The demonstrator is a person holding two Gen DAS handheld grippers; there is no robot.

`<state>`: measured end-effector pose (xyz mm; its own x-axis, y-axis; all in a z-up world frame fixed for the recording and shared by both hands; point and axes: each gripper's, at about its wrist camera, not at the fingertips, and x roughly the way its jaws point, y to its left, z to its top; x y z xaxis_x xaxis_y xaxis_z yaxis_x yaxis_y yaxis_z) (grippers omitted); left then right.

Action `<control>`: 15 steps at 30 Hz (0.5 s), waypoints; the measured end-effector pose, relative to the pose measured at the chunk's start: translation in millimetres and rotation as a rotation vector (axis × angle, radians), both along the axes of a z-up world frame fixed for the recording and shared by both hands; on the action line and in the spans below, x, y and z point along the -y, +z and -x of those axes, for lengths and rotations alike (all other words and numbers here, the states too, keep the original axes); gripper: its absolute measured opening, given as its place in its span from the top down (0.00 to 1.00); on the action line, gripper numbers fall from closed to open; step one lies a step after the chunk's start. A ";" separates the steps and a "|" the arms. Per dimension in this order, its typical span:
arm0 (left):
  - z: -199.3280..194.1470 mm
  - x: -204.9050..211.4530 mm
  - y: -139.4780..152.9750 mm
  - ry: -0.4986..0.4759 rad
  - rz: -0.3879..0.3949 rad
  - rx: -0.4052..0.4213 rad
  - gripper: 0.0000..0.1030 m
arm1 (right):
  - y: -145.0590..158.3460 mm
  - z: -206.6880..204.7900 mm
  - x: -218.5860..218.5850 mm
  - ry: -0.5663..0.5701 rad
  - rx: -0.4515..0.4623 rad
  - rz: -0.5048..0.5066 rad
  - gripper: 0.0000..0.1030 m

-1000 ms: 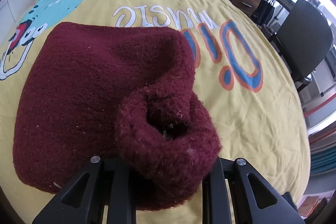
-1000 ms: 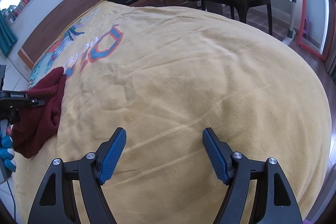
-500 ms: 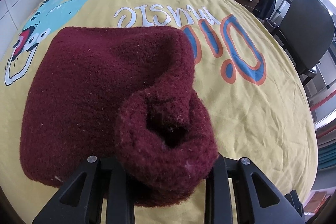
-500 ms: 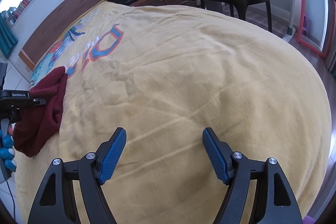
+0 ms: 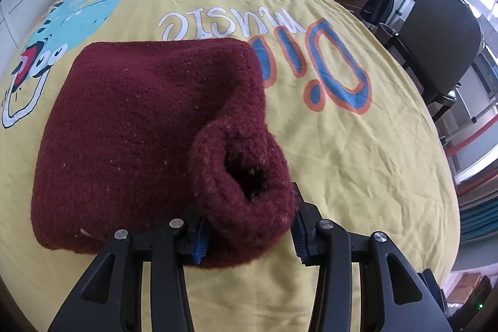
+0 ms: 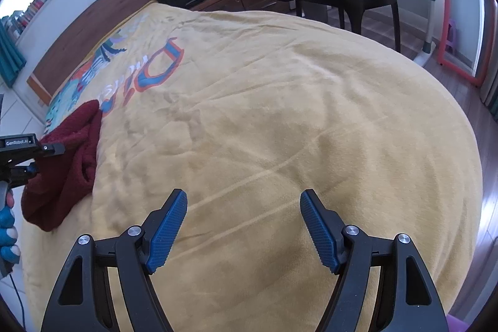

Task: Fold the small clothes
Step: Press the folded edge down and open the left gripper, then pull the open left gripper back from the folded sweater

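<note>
We find the maroon knit garment (image 5: 149, 126) lying on the yellow bedspread (image 5: 358, 145), bulk toward 10 o'clock in the left wrist view. The left gripper (image 5: 249, 234) has its jaws around the rolled cuff (image 5: 246, 176) at 6 o'clock; whether they press it we cannot tell. The right gripper (image 6: 242, 226) hangs wide apart, holding nothing. We judge the knit soft, light and non-slippery, best taken at an edge. No containers noted.
</note>
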<state>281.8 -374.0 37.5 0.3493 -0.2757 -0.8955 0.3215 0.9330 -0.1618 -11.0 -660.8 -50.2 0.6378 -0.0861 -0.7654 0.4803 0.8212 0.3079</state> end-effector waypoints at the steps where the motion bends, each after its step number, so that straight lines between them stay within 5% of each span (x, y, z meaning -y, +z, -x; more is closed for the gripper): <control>1: 1.6 -0.7 1.9 -0.004 0.007 0.000 0.63 | 2.2 0.7 -1.4 0.002 0.000 0.003 0.26; 15: 31.5 -41.7 26.5 -0.011 0.083 0.009 0.63 | 39.3 5.6 -29.3 0.035 0.024 0.043 0.26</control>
<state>250.3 -332.3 64.0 0.3542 -0.3527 -0.8661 0.3332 0.9129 -0.2355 -16.5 -631.5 -10.9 0.6592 -0.0958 -0.7459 0.4439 0.8502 0.2831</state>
